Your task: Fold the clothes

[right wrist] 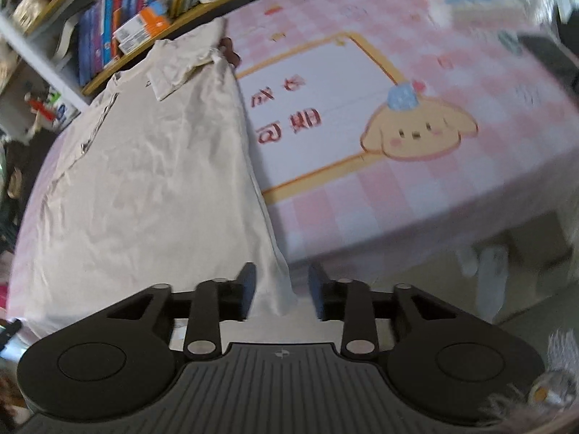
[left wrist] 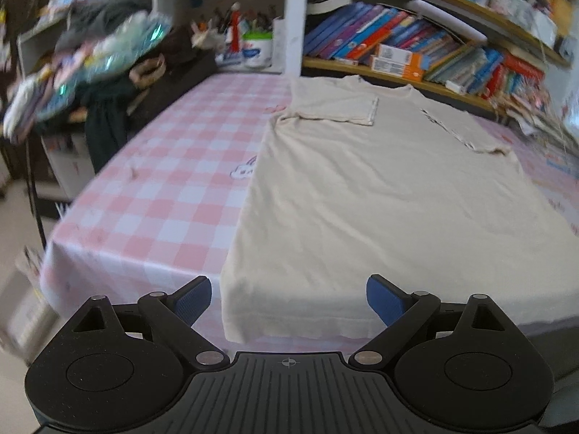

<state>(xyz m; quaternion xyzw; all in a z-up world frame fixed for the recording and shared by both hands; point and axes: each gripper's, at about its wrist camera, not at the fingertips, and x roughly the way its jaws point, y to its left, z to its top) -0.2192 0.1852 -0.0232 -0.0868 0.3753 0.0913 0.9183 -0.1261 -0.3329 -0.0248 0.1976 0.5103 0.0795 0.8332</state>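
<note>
Fingers (left wrist: pixel 385 302) on the left gripper (left wrist: pixel 288 298) are spread wide at the shirt's hem, nothing between them. On the right gripper (right wrist: pixel 281 291) they stand apart too, a corner of the shirt hanging in the gap; no pad looks pressed on it. Bookshelves (left wrist: pixel 416 47) crowd the far side, a heap of clothes (left wrist: pixel 105 58) at the left end. The cream T-shirt (left wrist: pixel 362 195) lies flat on the pink checked bench (left wrist: pixel 155 188), both sleeves folded in, hem draped over the near edge, fabric lightly creased.

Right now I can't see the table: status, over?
Left hand-held gripper open at hem. Right hand-held gripper open, corner between pads. Shirt flat, sleeves folded in. Nothing in the way.
</note>
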